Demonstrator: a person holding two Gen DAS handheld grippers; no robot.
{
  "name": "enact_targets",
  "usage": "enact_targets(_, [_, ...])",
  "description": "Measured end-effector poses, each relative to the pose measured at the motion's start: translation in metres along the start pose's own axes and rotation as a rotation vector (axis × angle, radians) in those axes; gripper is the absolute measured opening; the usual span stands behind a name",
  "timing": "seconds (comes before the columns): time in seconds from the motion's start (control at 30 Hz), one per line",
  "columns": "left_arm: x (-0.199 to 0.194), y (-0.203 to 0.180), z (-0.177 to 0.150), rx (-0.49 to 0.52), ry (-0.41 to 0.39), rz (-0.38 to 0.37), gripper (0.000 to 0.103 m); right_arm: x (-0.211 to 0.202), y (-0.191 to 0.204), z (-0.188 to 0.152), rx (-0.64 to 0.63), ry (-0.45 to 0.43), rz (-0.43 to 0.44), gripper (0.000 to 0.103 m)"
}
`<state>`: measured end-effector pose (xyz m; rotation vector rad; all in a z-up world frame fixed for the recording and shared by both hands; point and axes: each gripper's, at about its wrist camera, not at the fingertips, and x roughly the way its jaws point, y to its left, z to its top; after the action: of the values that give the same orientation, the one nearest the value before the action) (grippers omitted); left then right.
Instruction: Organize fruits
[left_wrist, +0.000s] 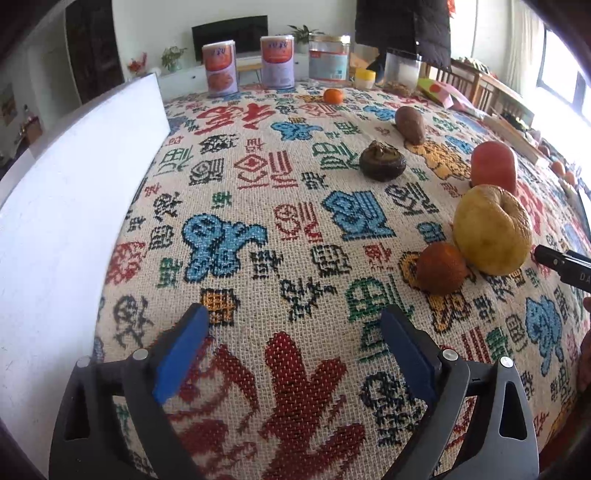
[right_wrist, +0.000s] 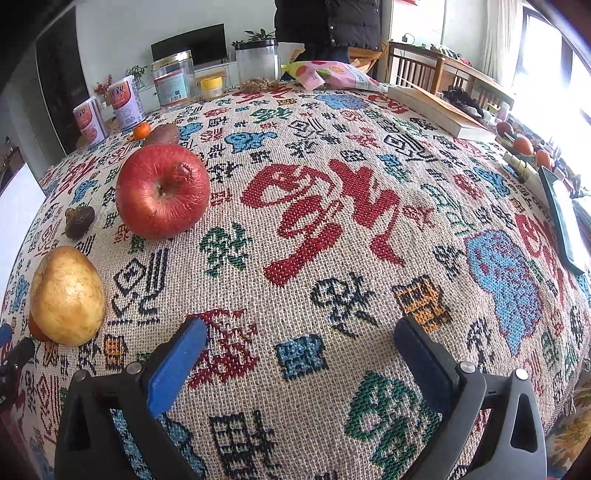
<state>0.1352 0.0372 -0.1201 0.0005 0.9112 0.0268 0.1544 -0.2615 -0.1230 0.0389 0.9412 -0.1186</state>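
A row of fruit lies on the patterned tablecloth (left_wrist: 258, 221): a dark orange mandarin (left_wrist: 439, 267), a yellow pear (left_wrist: 493, 229), a red apple (left_wrist: 493, 168), a dark shrivelled fruit (left_wrist: 382, 160), a brown tuber-like piece (left_wrist: 410, 123) and a small mandarin (left_wrist: 333, 95). My left gripper (left_wrist: 293, 325) stands open over bare cloth, left of the dark mandarin. My right gripper (right_wrist: 301, 332) is open too, empty, with the pear (right_wrist: 66, 295) and apple (right_wrist: 162, 190) to its left. The shrivelled fruit (right_wrist: 78, 220) sits beyond the pear.
Two printed cans (left_wrist: 220, 68), a glass jar (left_wrist: 330, 57) and a clear container (left_wrist: 400, 68) line the far edge. A white board (left_wrist: 74, 184) borders the left side. A book (right_wrist: 439, 110), a snack bag (right_wrist: 332, 75) and a dark tablet (right_wrist: 565, 221) lie at the right. A person in a dark jacket (right_wrist: 328, 22) stands behind.
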Motion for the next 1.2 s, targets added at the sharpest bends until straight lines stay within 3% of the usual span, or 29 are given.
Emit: enact_targets(1.2, [-0.0002, 0.0008, -0.0003, -0.002, -0.001, -0.004, 0.095, -0.0019, -0.0009, -0.0036, 0.011, -0.001, -0.020, 0.103])
